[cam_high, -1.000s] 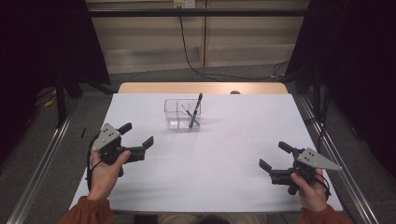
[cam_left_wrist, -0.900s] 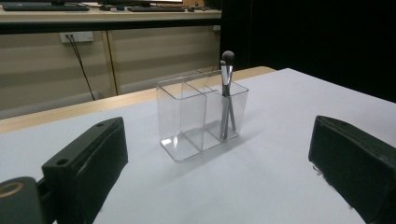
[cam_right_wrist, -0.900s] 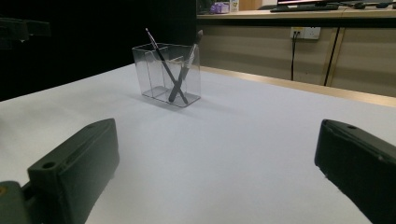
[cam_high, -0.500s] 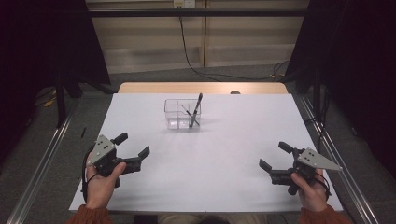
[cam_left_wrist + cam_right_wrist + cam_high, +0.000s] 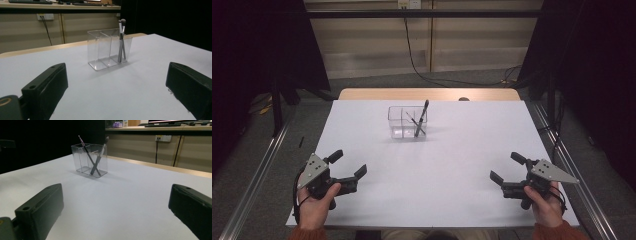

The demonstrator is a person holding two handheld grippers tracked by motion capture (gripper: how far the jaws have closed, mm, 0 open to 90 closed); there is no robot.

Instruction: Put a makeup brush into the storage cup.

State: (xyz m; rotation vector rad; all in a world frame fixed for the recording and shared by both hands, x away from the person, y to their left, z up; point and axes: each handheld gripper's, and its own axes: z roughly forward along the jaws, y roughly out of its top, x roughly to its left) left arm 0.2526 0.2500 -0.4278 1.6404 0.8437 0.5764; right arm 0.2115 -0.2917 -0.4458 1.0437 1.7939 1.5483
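Note:
A clear plastic organiser (image 5: 401, 122) with compartments stands upright on the white table (image 5: 452, 165), toward the far middle. Two dark makeup brushes (image 5: 421, 118) lean crossed inside its right-hand compartment. In the left gripper view the organiser (image 5: 102, 51) sits ahead between the jaws, brushes (image 5: 121, 41) at its right end. In the right gripper view the organiser (image 5: 83, 156) is ahead to the left, with the brushes (image 5: 97, 161) crossing. My left gripper (image 5: 348, 164) rests open near the front left corner. At the front right my right gripper (image 5: 507, 168) is open too. Neither holds anything.
A wooden strip (image 5: 427, 94) borders the table's far edge. Metal rails (image 5: 252, 182) run along both sides. A black cable (image 5: 412, 52) hangs down the back wall. A wall socket (image 5: 45, 16) shows behind the table.
My left gripper has moved back toward the front left corner of the table, still open. The right gripper has stayed put.

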